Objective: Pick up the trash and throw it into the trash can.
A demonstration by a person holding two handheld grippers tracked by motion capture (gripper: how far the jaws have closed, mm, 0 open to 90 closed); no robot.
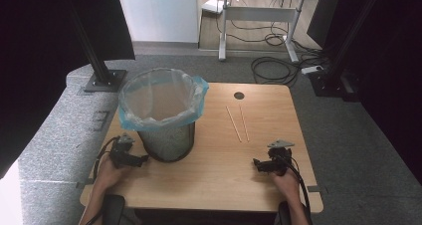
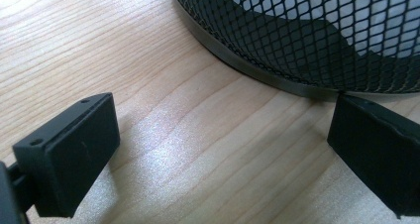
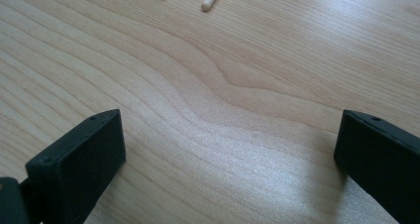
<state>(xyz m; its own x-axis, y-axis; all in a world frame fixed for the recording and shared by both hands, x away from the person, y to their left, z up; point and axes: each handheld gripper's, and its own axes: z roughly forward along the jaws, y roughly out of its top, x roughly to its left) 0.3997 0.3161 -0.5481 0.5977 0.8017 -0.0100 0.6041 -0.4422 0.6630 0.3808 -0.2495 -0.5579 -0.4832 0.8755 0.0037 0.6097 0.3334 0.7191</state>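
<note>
Resting lower left by mesh bin, left gripper spread; right gripper lower right, spread; chopsticks center.

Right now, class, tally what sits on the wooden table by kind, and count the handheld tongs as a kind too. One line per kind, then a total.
Mesh waste bin with a blue-edged plastic liner: 1
Thin pale sticks: 2, left stick, right stick
Tongs: 2, left tongs, right tongs, both open
Total: 5
</note>
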